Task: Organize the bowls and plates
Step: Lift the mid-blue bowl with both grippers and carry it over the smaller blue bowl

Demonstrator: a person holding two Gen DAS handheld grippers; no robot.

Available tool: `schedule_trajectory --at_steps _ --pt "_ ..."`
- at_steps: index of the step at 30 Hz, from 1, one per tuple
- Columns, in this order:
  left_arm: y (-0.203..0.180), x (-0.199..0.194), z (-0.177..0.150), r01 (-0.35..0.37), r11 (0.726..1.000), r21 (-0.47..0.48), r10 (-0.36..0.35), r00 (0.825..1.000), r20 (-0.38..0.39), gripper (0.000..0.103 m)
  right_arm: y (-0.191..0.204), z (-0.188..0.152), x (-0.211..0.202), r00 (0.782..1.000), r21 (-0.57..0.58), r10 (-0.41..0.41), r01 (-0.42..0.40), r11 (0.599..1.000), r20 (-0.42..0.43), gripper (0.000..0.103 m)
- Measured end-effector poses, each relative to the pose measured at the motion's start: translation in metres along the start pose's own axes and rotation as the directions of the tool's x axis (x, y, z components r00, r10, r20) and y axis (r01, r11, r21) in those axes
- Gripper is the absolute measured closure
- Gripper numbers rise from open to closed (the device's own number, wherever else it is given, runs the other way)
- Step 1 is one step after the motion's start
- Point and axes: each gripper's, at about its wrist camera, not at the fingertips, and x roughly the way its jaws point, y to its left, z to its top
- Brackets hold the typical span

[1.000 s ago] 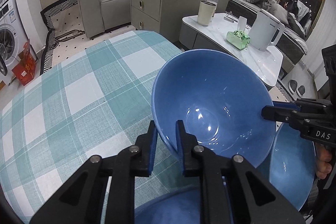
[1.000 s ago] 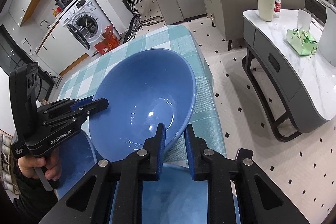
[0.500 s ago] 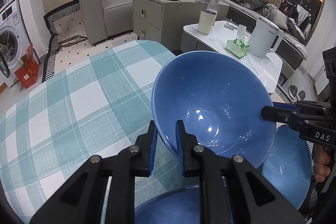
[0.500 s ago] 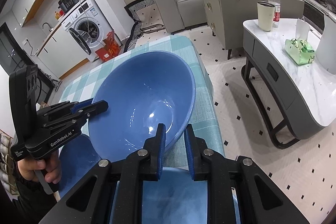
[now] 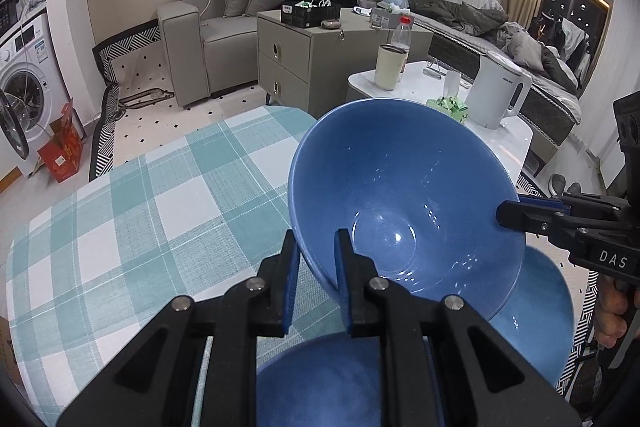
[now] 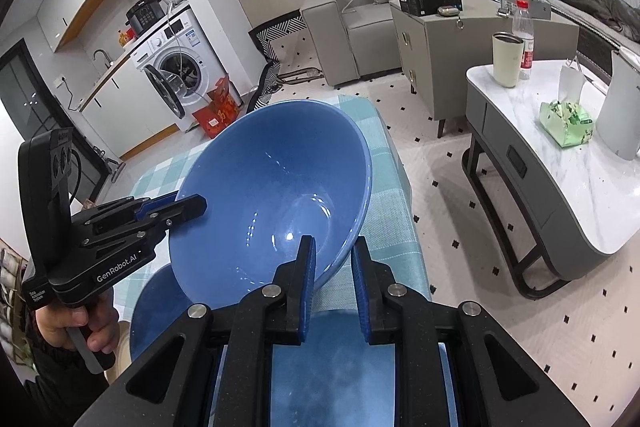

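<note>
Above the checked tablecloth (image 5: 132, 211): left gripper (image 5: 316, 247) clamped on the near rim of the large blue bowl (image 5: 404, 195), held tilted in the air over two more blue dishes (image 5: 536, 319); right gripper (image 6: 334, 251) clamped on the opposite rim.

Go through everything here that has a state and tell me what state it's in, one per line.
Large blue bowl: lifted, tilted, gripped at opposite rims.
Left gripper: shut on the bowl's rim.
Right gripper: shut on the bowl's rim.
Second blue bowl: upright beneath it.
Washing machine: door open.
Water bottle: capped.
</note>
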Motion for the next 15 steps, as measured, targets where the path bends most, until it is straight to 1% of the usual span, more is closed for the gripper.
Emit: schedule_trajectory --at_steps 15 --pt "-0.002 -0.056 -0.014 -0.027 1.0 -0.008 0.028 0.996 0.082 0.088 0.039 -0.013 -0.05 0.996 -0.06 0.029 -0.025 0.998 0.079 0.085"
